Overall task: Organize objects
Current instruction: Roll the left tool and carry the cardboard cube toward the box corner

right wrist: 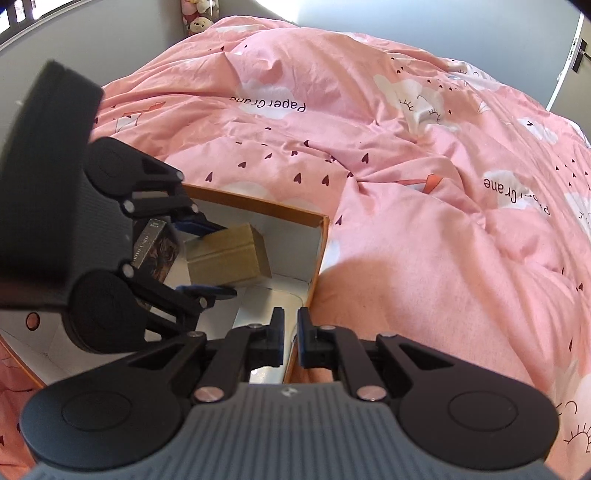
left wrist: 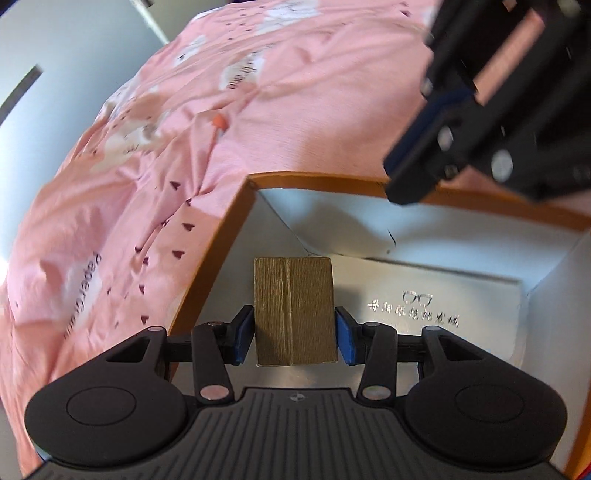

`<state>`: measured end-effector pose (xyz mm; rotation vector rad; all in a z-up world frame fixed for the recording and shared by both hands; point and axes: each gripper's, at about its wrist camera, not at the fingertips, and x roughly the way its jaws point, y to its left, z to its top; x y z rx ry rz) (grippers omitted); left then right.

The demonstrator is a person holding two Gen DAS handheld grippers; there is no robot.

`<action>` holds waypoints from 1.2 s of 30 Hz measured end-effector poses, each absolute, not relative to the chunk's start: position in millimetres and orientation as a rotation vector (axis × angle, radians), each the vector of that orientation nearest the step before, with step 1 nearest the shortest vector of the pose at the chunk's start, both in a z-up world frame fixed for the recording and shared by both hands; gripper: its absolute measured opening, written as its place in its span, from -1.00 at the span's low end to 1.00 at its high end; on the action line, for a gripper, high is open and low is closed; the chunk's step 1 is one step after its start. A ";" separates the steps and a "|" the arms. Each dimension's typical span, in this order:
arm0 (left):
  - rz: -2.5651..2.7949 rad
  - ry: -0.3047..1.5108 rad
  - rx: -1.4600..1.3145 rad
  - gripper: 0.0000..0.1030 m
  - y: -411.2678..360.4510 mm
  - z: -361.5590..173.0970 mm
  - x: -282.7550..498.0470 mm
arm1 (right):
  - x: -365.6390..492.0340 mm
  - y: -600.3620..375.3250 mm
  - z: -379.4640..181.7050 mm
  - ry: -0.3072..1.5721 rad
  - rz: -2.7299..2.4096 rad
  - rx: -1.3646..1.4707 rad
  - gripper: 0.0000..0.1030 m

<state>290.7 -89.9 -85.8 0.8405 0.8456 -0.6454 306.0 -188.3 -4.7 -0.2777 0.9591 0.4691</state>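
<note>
My left gripper (left wrist: 294,334) is shut on a small gold ribbed box (left wrist: 293,310) and holds it inside an open orange-edged cardboard box (left wrist: 221,243) with a white interior. From the right wrist view the left gripper (right wrist: 207,258) grips the gold box (right wrist: 227,256) over the cardboard box (right wrist: 319,243). My right gripper (right wrist: 290,339) is nearly closed around the cardboard box's near wall edge. It also shows at the upper right of the left wrist view (left wrist: 410,184), at the box's far rim.
The cardboard box lies on a bed with a pink printed duvet (right wrist: 424,221). Inside it lie a silver glasses case (left wrist: 443,306) and a dark card pack (right wrist: 157,247). Plush toys (right wrist: 197,18) stand by the far wall.
</note>
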 end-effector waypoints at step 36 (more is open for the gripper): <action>-0.760 0.972 0.702 0.00 -37.6 -60.6 321.1 | 344.9 -102.6 -59.5 1.049 0.768 -0.548 -0.38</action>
